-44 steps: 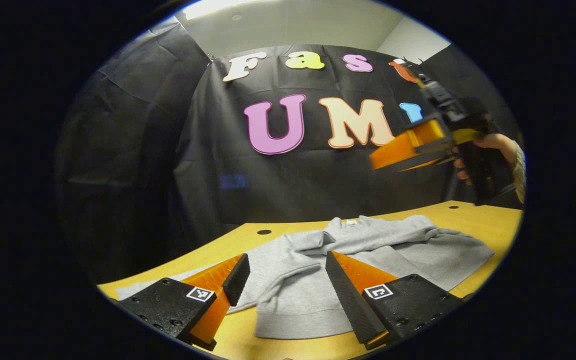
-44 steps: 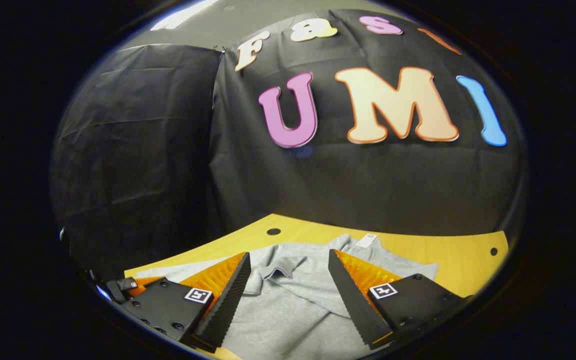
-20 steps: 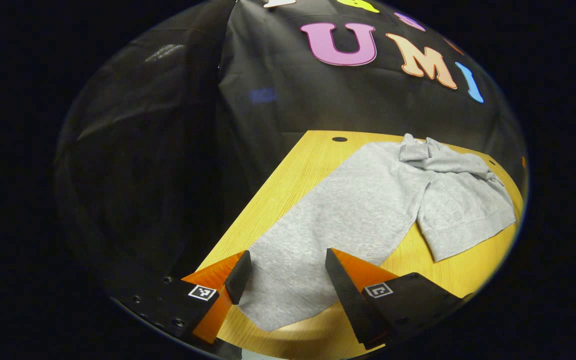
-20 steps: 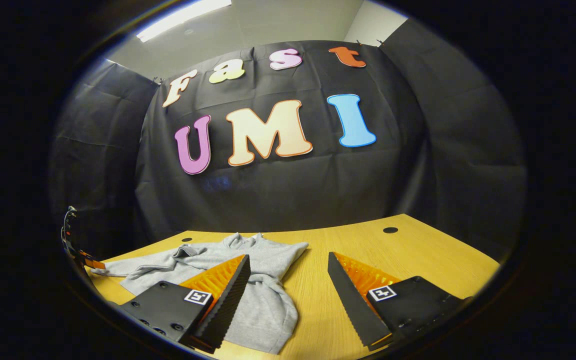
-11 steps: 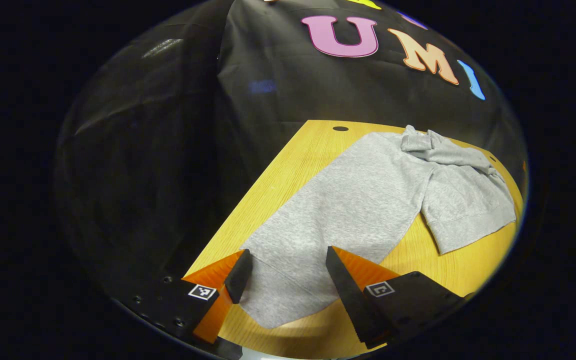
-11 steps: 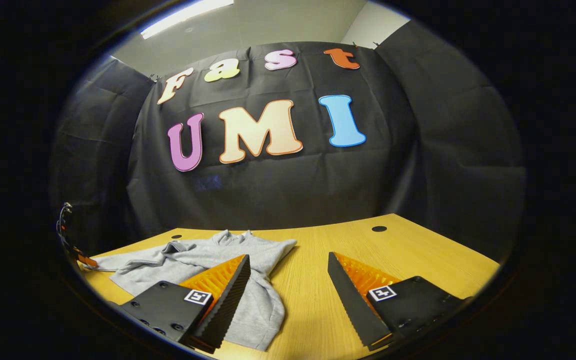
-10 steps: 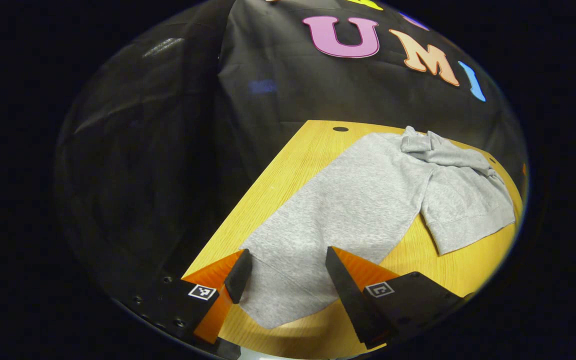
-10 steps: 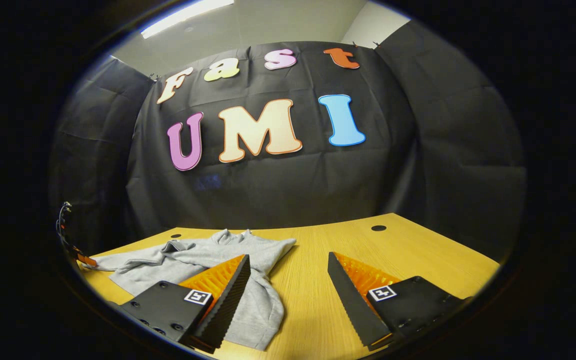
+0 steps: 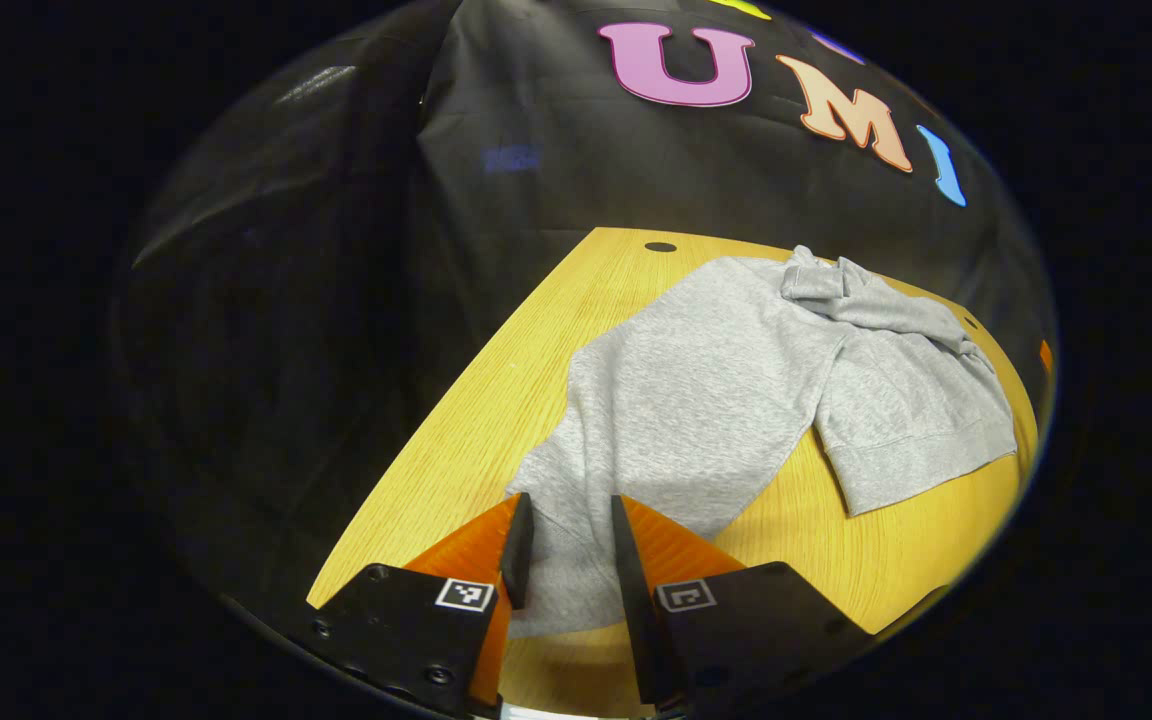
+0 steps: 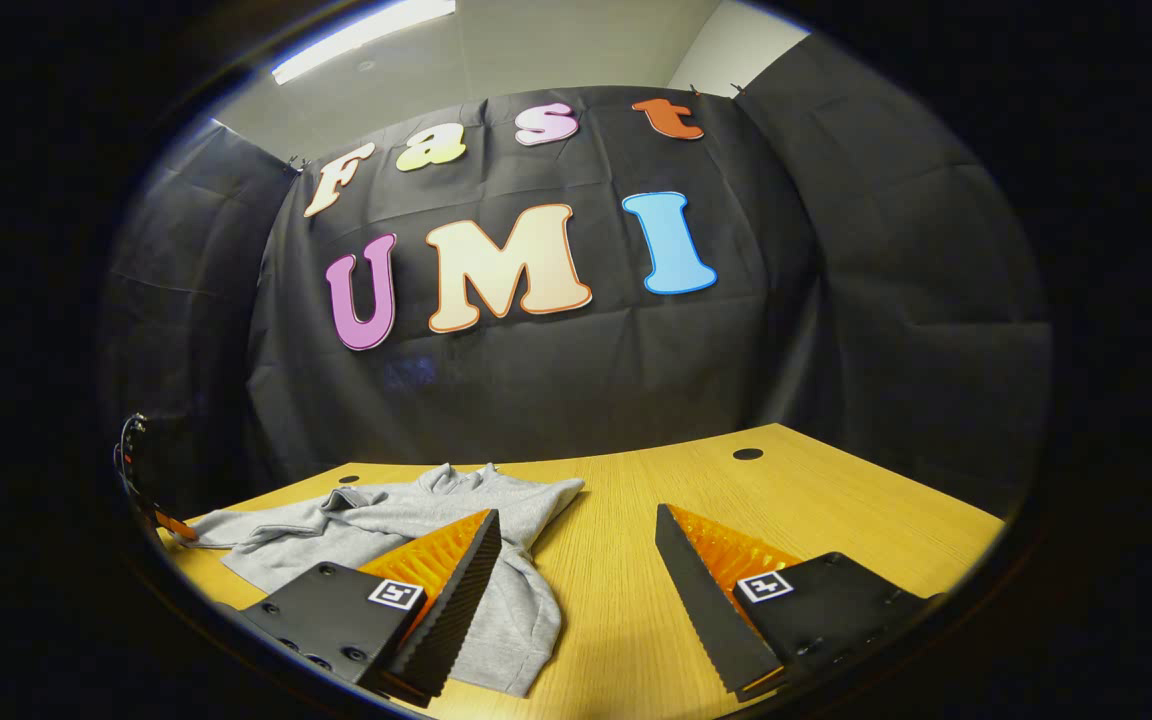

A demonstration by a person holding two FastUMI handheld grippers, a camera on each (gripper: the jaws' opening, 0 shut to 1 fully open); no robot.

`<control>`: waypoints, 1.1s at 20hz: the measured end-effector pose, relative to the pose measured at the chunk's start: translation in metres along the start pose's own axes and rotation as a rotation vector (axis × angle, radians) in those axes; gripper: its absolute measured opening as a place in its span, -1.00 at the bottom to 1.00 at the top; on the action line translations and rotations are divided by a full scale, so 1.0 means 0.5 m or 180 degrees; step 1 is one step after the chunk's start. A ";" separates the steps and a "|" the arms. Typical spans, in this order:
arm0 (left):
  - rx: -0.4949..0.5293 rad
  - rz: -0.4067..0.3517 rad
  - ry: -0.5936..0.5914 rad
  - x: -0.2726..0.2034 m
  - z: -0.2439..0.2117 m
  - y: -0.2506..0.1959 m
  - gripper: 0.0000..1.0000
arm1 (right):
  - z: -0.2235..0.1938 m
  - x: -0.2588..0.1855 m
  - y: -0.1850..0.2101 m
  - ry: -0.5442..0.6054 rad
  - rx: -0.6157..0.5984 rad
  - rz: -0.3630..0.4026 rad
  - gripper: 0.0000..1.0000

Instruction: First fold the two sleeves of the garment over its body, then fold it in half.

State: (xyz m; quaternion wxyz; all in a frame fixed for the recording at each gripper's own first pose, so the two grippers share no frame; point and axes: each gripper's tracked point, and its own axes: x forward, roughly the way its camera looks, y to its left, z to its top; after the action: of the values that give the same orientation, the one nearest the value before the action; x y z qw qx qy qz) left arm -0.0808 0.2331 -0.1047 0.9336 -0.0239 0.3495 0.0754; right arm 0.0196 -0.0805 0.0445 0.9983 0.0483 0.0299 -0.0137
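At lower centre, the left gripper pinches the grey fleece sweatshirt's sleeve cuff; a shallow bite could slip. The right gripper gapes empty.

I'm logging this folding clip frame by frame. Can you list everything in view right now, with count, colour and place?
garment: one, grey, lying on the table, one sleeve stretched toward the left gripper, the other already folded across the body.
table: one, yellow wood, with small dark round holes near its far edge.
booth wall: black cloth, behind the table.
ceiling light: one, white strip, overhead in the right gripper view.
left gripper: one, fingers narrowed around the sleeve's cuff end; contact unclear.
right gripper: one, fingers wide apart above the table beside the garment.
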 end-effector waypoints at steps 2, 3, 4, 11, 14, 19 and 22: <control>-0.0012 -0.0032 0.0008 -0.002 0.002 -0.010 -0.20 | -0.004 -0.001 0.002 0.0012 -0.0022 0.0010 0.94; -0.0025 -0.0055 0.0000 -0.001 0.002 -0.015 -0.32 | -0.005 -0.002 0.005 0.0019 -0.0017 0.0024 0.94; -0.0036 -0.0049 -0.0002 -0.001 0.004 -0.017 -0.58 | -0.008 -0.004 0.008 0.0021 -0.0011 0.0038 0.94; -0.0199 0.0017 -0.0115 -0.001 0.012 -0.017 -1.00 | -0.016 -0.009 0.006 0.0014 -0.0082 0.0033 0.95; -0.0281 -0.0002 -0.0158 -0.006 0.030 -0.016 -1.00 | -0.008 -0.016 0.004 -0.0010 -0.0062 0.0035 0.94; -0.0326 -0.0274 -0.0575 -0.032 0.180 -0.078 -0.98 | -0.007 -0.020 0.000 -0.0015 -0.0043 0.0044 0.95; -0.0218 -0.0535 -0.0897 -0.051 0.303 -0.161 -1.00 | -0.007 -0.025 0.000 -0.0015 -0.0028 0.0063 0.94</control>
State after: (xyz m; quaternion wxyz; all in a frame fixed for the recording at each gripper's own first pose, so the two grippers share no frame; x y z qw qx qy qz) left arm 0.0111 0.1650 0.0255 0.9750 -0.0740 0.2092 0.0115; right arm 0.0071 -0.0798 0.0417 0.9986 0.0442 0.0271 -0.0038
